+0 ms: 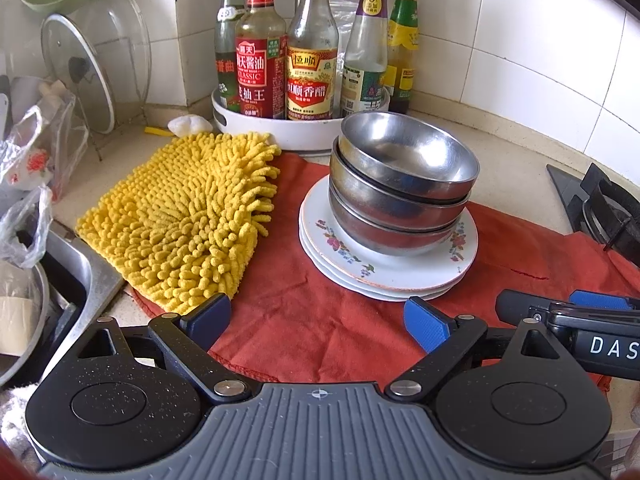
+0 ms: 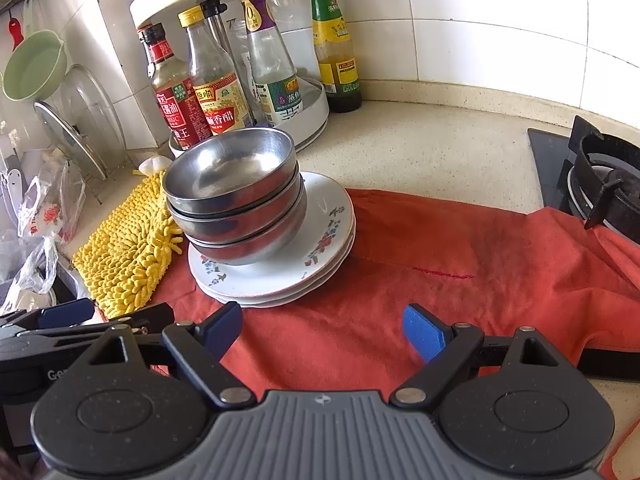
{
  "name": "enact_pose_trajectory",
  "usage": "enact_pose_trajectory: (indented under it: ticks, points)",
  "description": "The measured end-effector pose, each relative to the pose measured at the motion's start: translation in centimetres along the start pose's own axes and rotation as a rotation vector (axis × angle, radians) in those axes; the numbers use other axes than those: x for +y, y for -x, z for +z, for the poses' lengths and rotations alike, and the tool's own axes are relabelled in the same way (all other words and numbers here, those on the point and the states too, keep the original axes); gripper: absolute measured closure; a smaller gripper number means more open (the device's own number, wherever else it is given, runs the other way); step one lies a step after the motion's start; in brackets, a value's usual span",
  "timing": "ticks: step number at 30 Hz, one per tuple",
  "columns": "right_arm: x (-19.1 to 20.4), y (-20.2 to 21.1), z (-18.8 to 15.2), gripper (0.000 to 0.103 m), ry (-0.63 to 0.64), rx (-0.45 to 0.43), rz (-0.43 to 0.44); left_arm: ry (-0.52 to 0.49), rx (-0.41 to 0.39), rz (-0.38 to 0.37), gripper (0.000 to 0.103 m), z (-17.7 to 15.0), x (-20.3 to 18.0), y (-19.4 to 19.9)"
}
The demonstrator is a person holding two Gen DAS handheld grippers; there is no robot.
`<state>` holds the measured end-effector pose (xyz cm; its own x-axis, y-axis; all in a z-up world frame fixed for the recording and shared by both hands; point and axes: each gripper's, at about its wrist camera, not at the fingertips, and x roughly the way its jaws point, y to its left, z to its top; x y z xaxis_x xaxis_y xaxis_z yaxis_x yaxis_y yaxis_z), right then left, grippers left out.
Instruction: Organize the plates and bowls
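Resting on the red cloth (image 1: 320, 320), your stack of steel bowls (image 1: 404, 184) sits on the stacked plates (image 1: 384, 276). Both left gripper (image 1: 318, 322) and right gripper (image 2: 320, 330) hold their fingers apart, gripping nothing.

A speckled beige countertop (image 2: 420, 152) is backed by glossy white wall tiles (image 2: 500, 20), brightly lit by daylight, with a steel sink (image 1: 76, 276) set at its left and a black hob (image 2: 592, 176) at its right.

Bright daylight blows out the white tiled wall (image 2: 500, 20) at right; fisheye bends edges, centre sharp.
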<state>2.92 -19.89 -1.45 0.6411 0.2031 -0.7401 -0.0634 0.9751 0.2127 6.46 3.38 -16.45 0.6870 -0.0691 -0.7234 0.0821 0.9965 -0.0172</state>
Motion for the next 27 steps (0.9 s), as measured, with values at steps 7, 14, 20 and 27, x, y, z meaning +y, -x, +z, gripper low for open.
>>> enact_pose_trajectory:
  ticks: [7,14,20,27]
  points:
    - [0.2,0.3,0.0,0.018,0.021,-0.005,-0.003,-0.023,-0.011,0.019,0.007,0.1,-0.2,0.6]
    - [0.3,0.7,-0.1,0.017,0.029,-0.013,-0.001,-0.030,-0.020,0.026,0.007,0.0,-0.2,1.0]
    - [0.3,0.8,-0.2,0.017,0.038,-0.013,-0.001,-0.033,-0.035,0.026,0.007,-0.2,-0.2,1.3]
    - [0.4,1.0,-0.3,0.017,0.045,-0.014,-0.003,-0.023,-0.031,0.019,0.006,-0.4,0.0,1.4]
